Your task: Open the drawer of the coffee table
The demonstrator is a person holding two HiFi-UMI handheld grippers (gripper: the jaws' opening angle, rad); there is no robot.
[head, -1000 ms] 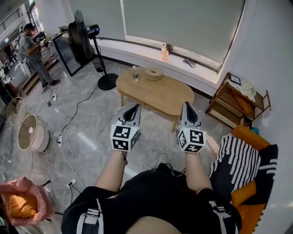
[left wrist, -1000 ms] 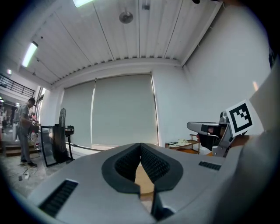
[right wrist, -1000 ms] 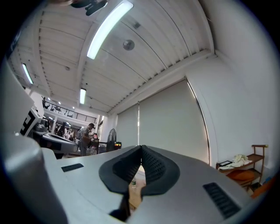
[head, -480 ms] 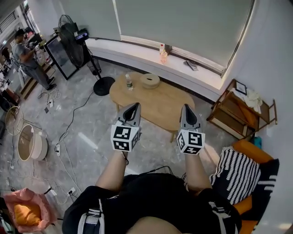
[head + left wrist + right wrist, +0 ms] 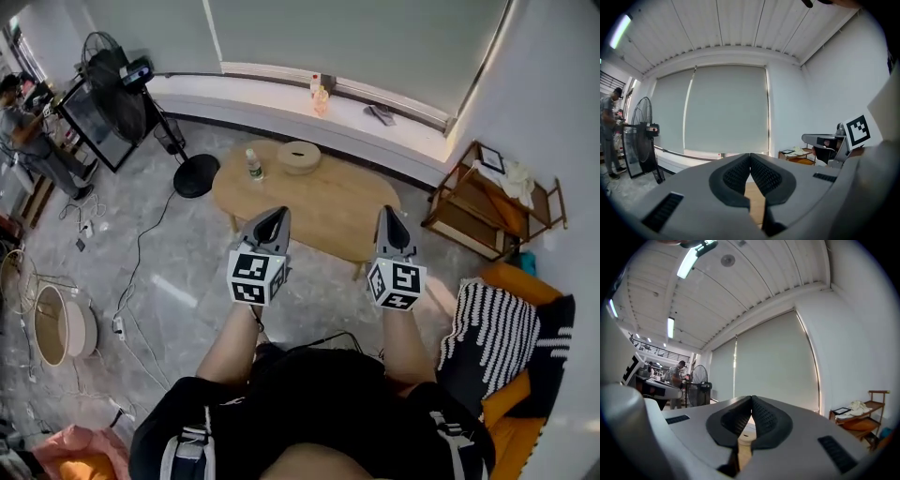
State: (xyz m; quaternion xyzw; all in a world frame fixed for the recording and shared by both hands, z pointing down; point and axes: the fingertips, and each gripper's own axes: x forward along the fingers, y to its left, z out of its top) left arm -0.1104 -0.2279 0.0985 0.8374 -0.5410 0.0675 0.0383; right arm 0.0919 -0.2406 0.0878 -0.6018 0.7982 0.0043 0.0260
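Left gripper [image 5: 277, 216] and right gripper [image 5: 388, 212] are held side by side at arm's length. Each has its jaws pressed together with nothing caught between the pads, and that much has not altered over the last second. What has changed is the ground covered: the pair has been carried forward across the floor, and the pink bag [image 5: 84, 448], seen in full behind and to the left a second ago, has slid nearly out of the head view.

The coffee table [image 5: 323, 202] now lies just beyond both sets of tips, with its near edge under them in the head view. A strip of its wooden top can be seen low between the closed jaws in each gripper view. On the far part of the top, ahead and left of the left gripper, a small bottle [image 5: 253, 165] and a round wooden container [image 5: 298, 156] are set.

No drawer front can be made out in any view. It is judged to sit beneath the top, so the approach looks nearly done — yet the grippers would probably have to be lowered, and one opened, before a pull could be started.

Further off, a window sill [image 5: 272, 94] is seen behind the table, a standing fan [image 5: 112, 80] far to the left and a wooden shelf [image 5: 487, 197] to the right of the right gripper.
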